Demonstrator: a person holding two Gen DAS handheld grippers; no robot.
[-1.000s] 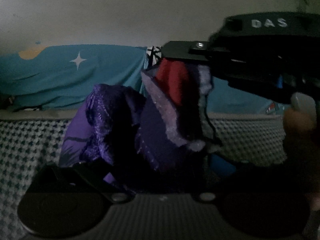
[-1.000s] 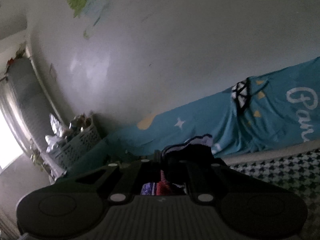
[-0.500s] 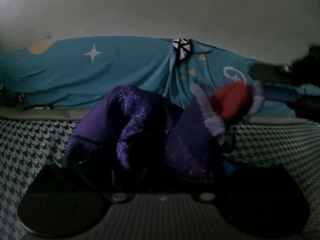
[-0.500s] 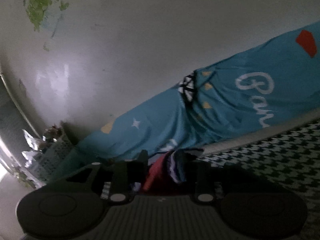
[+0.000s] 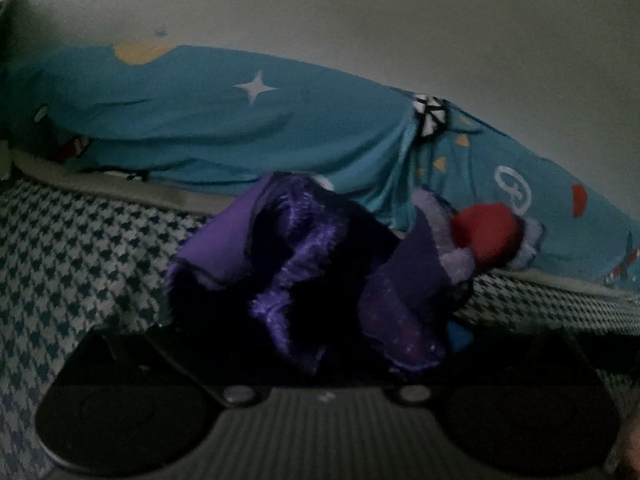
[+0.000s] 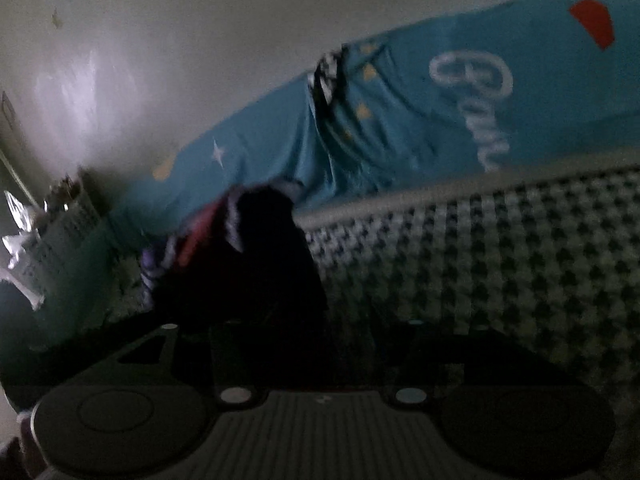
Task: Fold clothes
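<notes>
In the left wrist view a crumpled purple garment (image 5: 320, 280) with a red patch (image 5: 486, 236) is seen bunched at the lower centre of the frame, rising from between the fingers of the left gripper (image 5: 320, 344) over the houndstooth cover (image 5: 80, 248); the fingertips are buried in dark cloth, so it cannot be told whether they are pressed on it. In the right wrist view the same garment (image 6: 256, 264) is seen left of centre, at the left finger of the right gripper (image 6: 320, 332), whose jaws are opening and no longer pinch it. A blue sheet (image 5: 240, 132) with a white star (image 5: 255, 87) is spread across the upper middle of both frames, below a pale wall (image 5: 360, 12)
</notes>
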